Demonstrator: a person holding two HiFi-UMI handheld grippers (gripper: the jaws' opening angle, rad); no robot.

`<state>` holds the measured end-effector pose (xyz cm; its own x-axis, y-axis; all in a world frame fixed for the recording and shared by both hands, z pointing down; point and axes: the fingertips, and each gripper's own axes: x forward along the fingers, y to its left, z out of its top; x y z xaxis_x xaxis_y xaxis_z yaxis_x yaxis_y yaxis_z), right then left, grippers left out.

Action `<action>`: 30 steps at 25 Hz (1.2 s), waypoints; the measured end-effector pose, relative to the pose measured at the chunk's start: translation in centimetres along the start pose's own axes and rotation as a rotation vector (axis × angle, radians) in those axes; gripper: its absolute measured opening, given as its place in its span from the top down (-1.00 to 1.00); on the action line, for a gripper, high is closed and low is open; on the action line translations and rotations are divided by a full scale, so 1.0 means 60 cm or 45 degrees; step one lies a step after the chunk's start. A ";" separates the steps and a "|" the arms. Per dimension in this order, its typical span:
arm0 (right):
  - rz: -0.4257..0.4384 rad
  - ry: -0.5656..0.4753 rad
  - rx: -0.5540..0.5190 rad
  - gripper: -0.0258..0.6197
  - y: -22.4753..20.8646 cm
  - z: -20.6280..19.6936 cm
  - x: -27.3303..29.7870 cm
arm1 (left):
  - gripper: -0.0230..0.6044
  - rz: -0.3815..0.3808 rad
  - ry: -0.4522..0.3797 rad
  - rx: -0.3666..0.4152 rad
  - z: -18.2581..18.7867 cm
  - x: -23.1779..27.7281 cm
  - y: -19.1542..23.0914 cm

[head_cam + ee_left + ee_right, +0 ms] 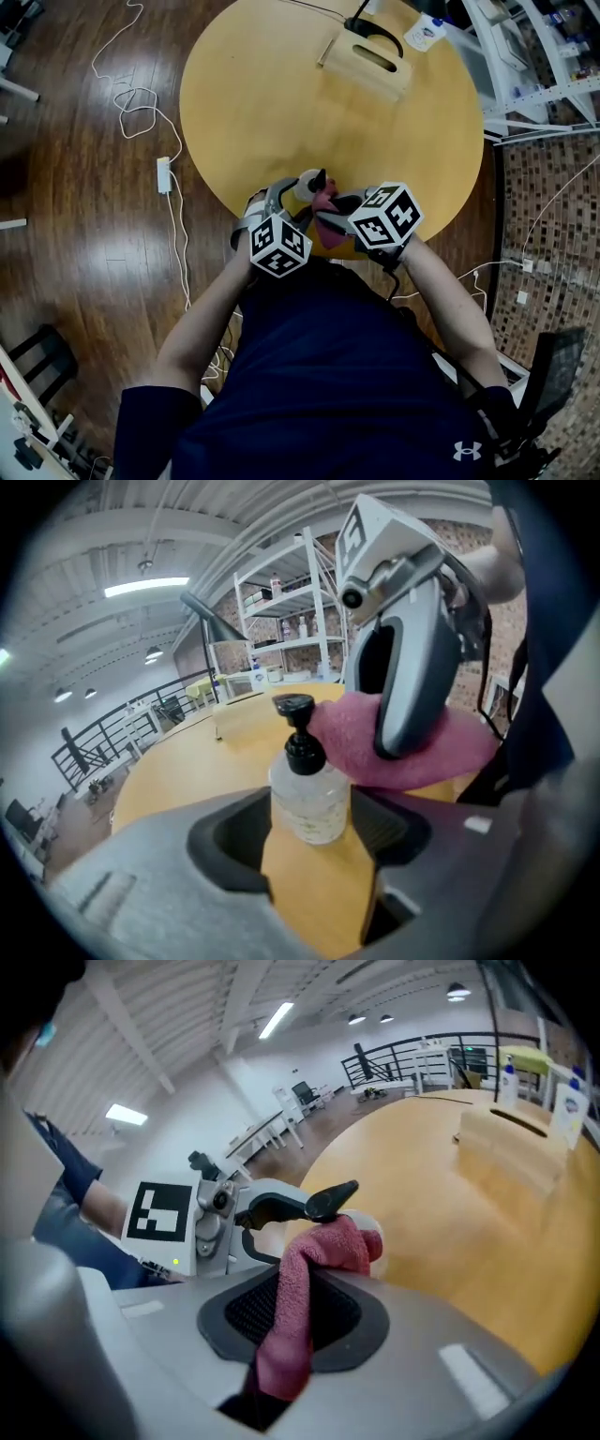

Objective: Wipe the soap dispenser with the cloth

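At the near edge of the table, left claw grips the soap dispenser; right claw, closed on the cloth, presses this against the dispenser's neck. Wiping seems under way; next, sweep around the body

Round wooden table, wooden box on its far side, soap dispenser upright by the near edge.

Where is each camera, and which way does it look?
Head view: on the person's head, looking down at the table; arms and shirt show.
Left gripper view: on the left gripper, looking along jaws shut on the soap bottle.
Right gripper view: on the right gripper, looking along jaws shut on the cloth.
Both gripper views share soap bottle and cloth.
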<state>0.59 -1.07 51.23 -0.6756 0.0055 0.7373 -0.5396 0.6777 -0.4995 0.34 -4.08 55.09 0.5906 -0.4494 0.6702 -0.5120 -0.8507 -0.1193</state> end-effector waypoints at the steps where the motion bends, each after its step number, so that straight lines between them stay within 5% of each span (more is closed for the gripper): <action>1: -0.016 -0.031 0.041 0.69 -0.010 0.001 -0.007 | 0.08 0.004 0.006 0.011 0.001 0.002 0.000; 8: -0.306 -0.226 0.208 0.69 -0.103 0.033 -0.049 | 0.08 -0.033 0.011 -0.013 -0.005 -0.010 -0.017; 14: -0.252 -0.213 0.189 0.69 -0.065 0.011 -0.040 | 0.14 -0.101 -0.020 0.033 0.005 -0.028 -0.027; 18: -0.211 -0.182 0.213 0.69 -0.044 -0.017 -0.031 | -0.01 -0.243 -0.028 0.154 0.015 -0.012 -0.030; 20: -0.232 -0.215 0.247 0.69 -0.059 -0.006 -0.031 | -0.01 -0.232 -0.011 0.207 0.014 -0.009 -0.025; 26: -0.270 -0.441 0.478 0.69 -0.114 0.034 -0.044 | 0.17 -0.081 -0.028 0.026 0.018 -0.012 -0.032; 30: -0.126 -0.392 0.518 0.69 -0.078 -0.003 -0.045 | 0.25 -0.146 -0.050 0.009 0.014 -0.023 -0.032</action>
<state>5.04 -4.14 51.65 -0.6948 -0.3023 0.6525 -0.7187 0.3230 -0.6157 1.04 -2.08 53.78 0.6693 -0.3594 0.6503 -0.4351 -0.8991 -0.0491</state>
